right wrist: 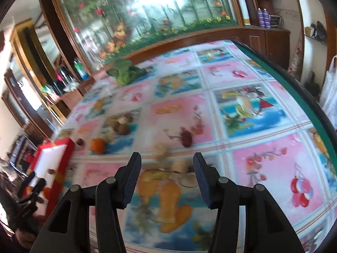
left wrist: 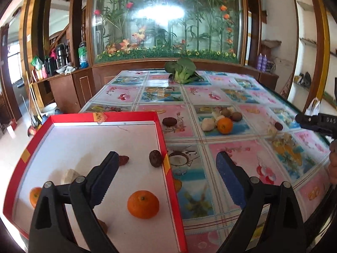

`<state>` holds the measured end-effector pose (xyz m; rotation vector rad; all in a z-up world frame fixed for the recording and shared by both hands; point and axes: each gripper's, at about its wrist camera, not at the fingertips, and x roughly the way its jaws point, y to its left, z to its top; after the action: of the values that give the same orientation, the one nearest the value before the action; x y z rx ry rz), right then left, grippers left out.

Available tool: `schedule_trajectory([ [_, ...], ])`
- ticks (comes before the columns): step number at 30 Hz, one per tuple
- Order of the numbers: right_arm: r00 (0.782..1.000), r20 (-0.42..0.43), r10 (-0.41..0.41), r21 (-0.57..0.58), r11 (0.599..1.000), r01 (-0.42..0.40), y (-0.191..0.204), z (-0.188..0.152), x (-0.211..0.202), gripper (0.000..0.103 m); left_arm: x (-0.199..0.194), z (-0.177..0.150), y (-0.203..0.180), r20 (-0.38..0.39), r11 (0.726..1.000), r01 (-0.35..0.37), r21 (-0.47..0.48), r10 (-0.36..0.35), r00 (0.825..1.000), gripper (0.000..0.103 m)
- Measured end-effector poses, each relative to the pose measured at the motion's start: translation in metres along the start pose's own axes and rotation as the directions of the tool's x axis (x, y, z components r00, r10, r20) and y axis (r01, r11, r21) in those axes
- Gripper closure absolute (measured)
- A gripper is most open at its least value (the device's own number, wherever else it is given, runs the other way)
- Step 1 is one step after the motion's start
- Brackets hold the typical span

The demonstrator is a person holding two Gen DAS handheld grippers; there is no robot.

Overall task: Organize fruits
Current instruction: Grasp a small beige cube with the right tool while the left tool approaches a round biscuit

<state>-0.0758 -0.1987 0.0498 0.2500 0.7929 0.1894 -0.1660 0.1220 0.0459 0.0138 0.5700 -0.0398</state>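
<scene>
fruit is seen in two places: inside a red-rimmed box [left wrist: 162, 147] and loose on the patterned tablecloth [left wrist: 242, 158]. the left gripper [left wrist: 166, 162] is held wide apart with nothing between its pads; its left finger hangs over the box's white floor, its right finger over the cloth, and the box's right wall runs up between them. nearest, an orange [left wrist: 143, 204] is seen on the box floor between the two fingers, close to the left one. a second orange [left wrist: 34, 196] is partly hidden behind the left finger's base. just beyond the left fingertip a red date [left wrist: 123, 159] is found, and a dark wrinkled fruit [left wrist: 155, 158] rests against the right wall. farther off, outside the box, a dark date [left wrist: 169, 121] lies on the cloth, then a cluster of a loose orange [left wrist: 225, 125], pale pieces and brown kiwis [left wrist: 237, 116]. a leafy green vegetable [left wrist: 183, 70] is set at the far edge.

the right gripper [right wrist: 167, 161] is likewise held open and empty, above the cloth. just ahead of its tips pale, blurred pieces [right wrist: 161, 150] are seen, and beyond them a red date [right wrist: 186, 138]. the loose orange [right wrist: 98, 145] lies well to the left.
</scene>
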Motion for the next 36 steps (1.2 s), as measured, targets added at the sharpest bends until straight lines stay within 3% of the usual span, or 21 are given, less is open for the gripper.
schedule_trajectory([
  [6,0.996,-0.066,-0.053,-0.065,0.997,0.048,0.007,-0.006,0.02,0.054,0.008,-0.004,-0.004,-0.089,0.995,-0.06,0.083,0.067,0.994,0.01],
  [12,0.985,-0.136,-0.109,-0.087,0.991,0.097,0.004,-0.011,0.039,0.075,0.0,-0.011,0.006,-0.137,0.999,-0.022,0.046,0.028,0.99,0.01],
  [15,0.982,-0.136,-0.13,-0.101,0.988,0.117,0.001,-0.01,0.041,0.088,-0.006,-0.008,0.005,-0.118,0.999,-0.033,0.023,0.035,0.992,0.01],
  [17,0.981,-0.14,-0.132,-0.117,0.986,0.116,0.0,-0.007,0.041,0.091,-0.011,-0.002,0.002,-0.081,0.995,-0.097,0.013,0.098,0.992,0.01],
  [20,0.987,-0.136,-0.09,-0.078,0.994,0.08,-0.014,-0.004,0.04,0.091,-0.025,0.014,-0.01,-0.004,0.99,-0.136,0.039,0.136,0.991,0.009],
  [23,0.991,-0.124,-0.052,0.014,0.998,0.054,-0.035,0.001,0.037,0.091,-0.03,0.036,-0.036,0.037,0.994,-0.059,0.087,0.056,0.998,0.0],
  [25,0.992,-0.107,-0.062,0.041,0.997,0.067,-0.044,0.003,0.035,0.091,-0.022,0.049,-0.061,0.009,0.993,0.022,0.119,-0.023,1.0,0.0],
  [28,0.994,-0.095,-0.053,0.117,0.991,0.064,-0.058,0.004,0.031,0.091,0.005,0.06,-0.101,-0.067,0.979,0.137,0.149,-0.129,0.989,0.0],
  [36,0.994,-0.083,-0.071,0.179,0.98,0.085,-0.068,0.006,0.027,0.091,0.088,0.065,-0.199,-0.199,0.93,0.224,0.29,-0.17,0.965,0.0],
])
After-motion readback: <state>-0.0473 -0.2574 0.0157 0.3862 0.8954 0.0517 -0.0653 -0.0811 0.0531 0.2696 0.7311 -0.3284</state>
